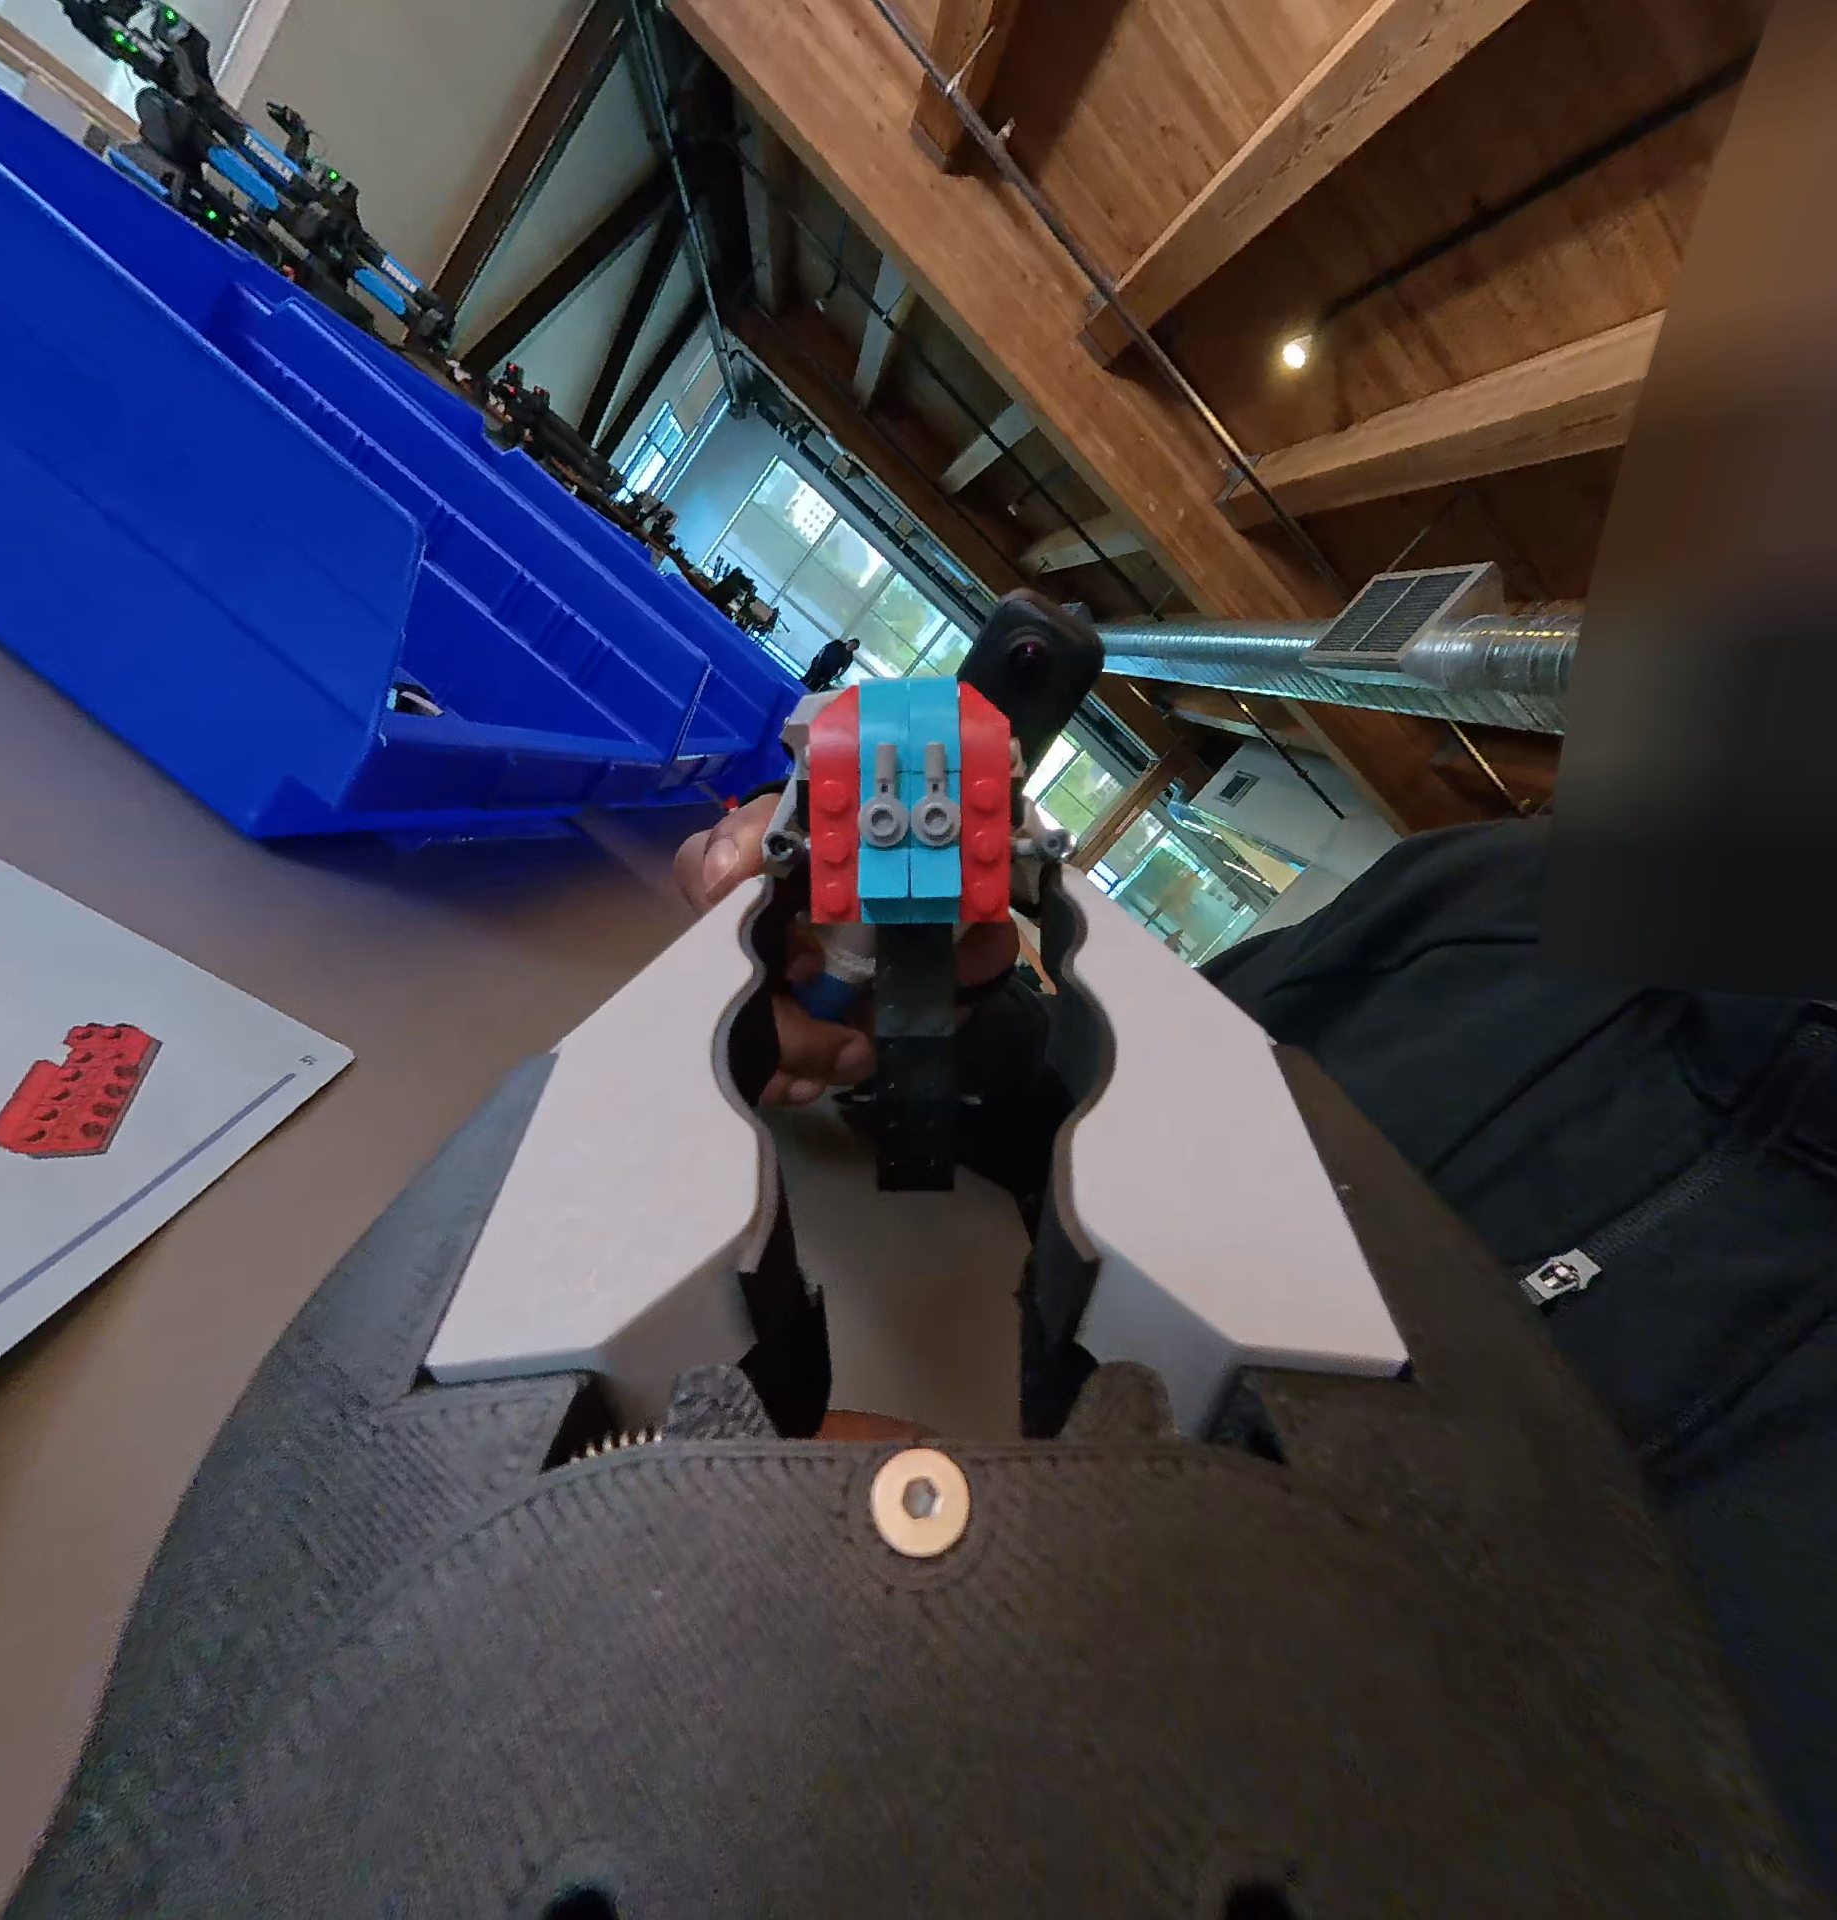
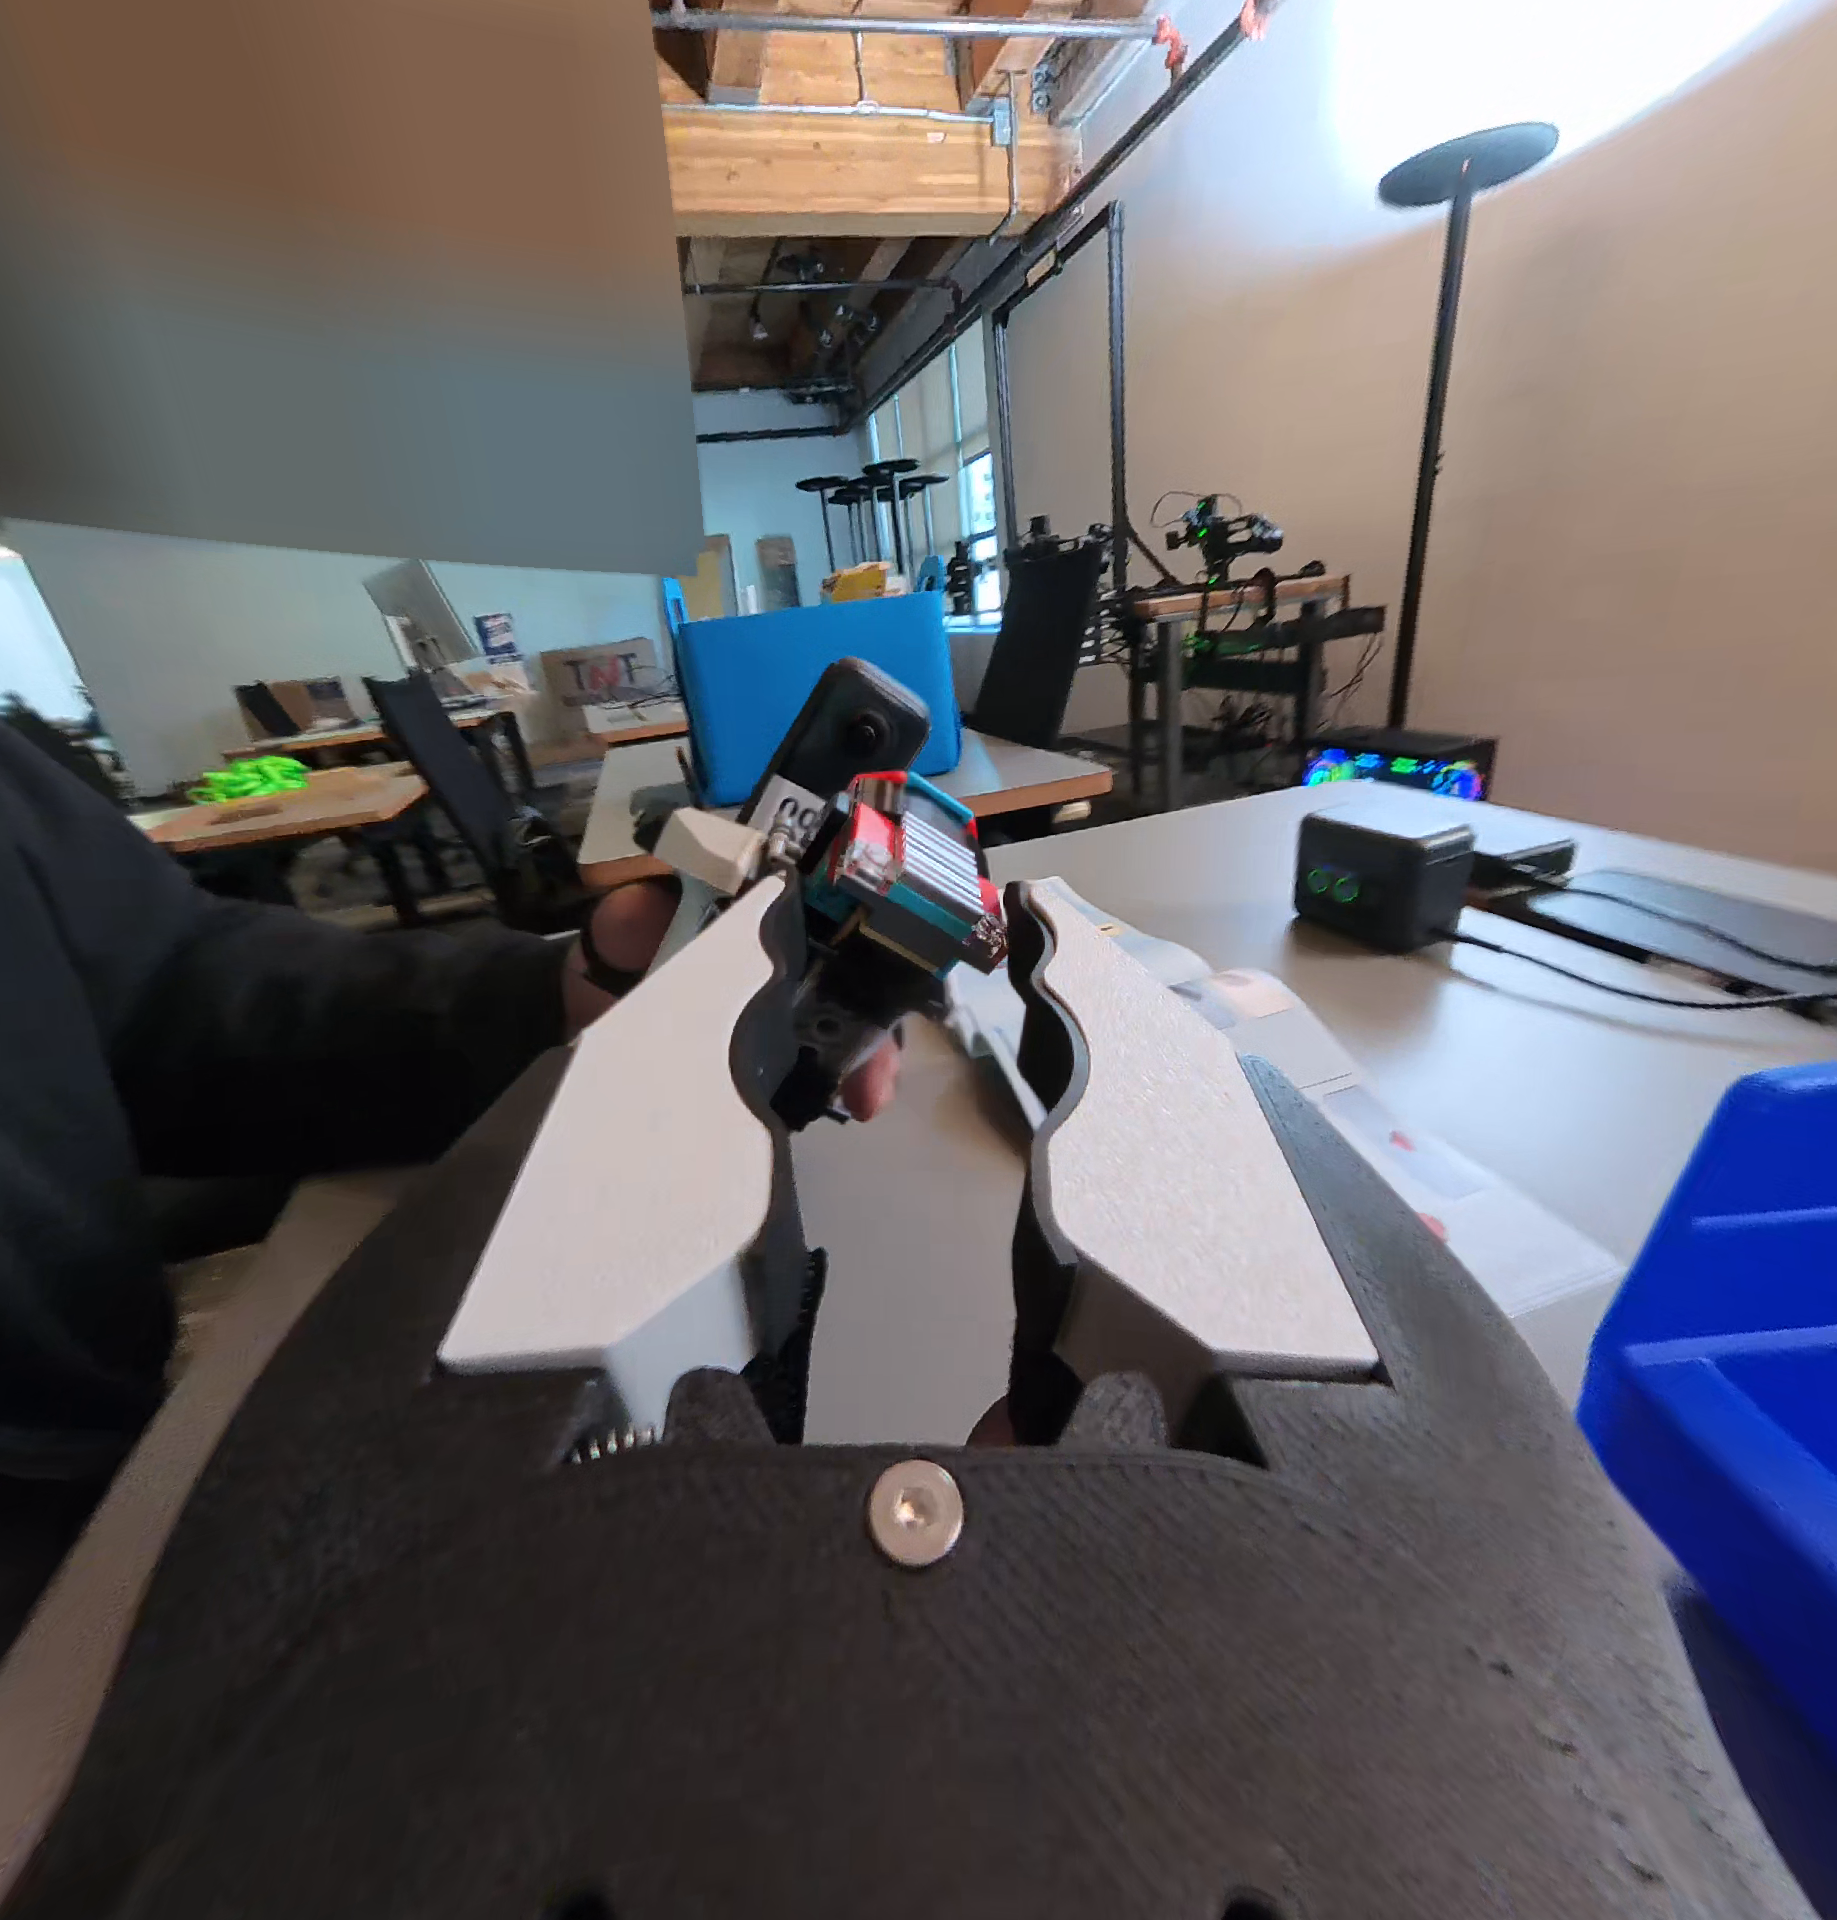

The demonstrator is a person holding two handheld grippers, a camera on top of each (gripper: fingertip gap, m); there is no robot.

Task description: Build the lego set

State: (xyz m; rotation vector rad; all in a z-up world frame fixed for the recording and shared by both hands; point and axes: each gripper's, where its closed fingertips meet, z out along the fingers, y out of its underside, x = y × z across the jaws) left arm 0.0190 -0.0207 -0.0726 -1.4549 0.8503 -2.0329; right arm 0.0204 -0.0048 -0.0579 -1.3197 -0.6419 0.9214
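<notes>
A small lego model of red and teal bricks, with two grey clips and a black stem, is held up in the air. My left gripper is open. Its jaws stand apart on either side of the black stem without touching it. In the right wrist view my right gripper is shut on the model, whose sides sit against both fingertips. The two grippers face each other. Each view shows the other gripper's black camera behind the model. A hand shows behind the model.
A blue divided bin stands on the grey table at the left, and it also shows in the right wrist view. An instruction sheet lies at the near left. A black box with green lights and cables sit at the far right. The person's black jacket is close by.
</notes>
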